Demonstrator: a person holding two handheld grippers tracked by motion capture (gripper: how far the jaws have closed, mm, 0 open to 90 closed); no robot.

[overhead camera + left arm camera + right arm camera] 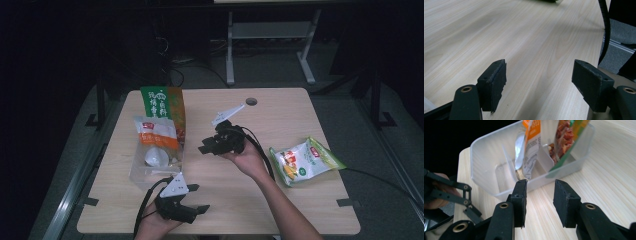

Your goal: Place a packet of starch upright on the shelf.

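Observation:
A clear plastic bin (pixel 142 175) stands on the left of the table. A tall green bag (pixel 162 102) and an orange-and-white bag (pixel 157 135) stand upright in it. My right gripper (pixel 206 148) hovers at mid-table, just right of the bin, and points at it. Seen from the right gripper view, its jaws (pixel 539 195) stand apart, nothing is between them, and the bin's wall (pixel 486 152) lies a short way ahead with the orange-and-white bag (pixel 530 145) behind it. My left gripper (pixel 198 198) rests open near the front edge. Its pads (pixel 495 85) frame bare wood.
A green, white and yellow snack bag (pixel 305 161) lies flat near the table's right edge. The right gripper's cable (pixel 265 160) runs along the forearm. A round grommet hole (pixel 251 101) sits at the far edge. Dark floor and a desk frame lie beyond the table.

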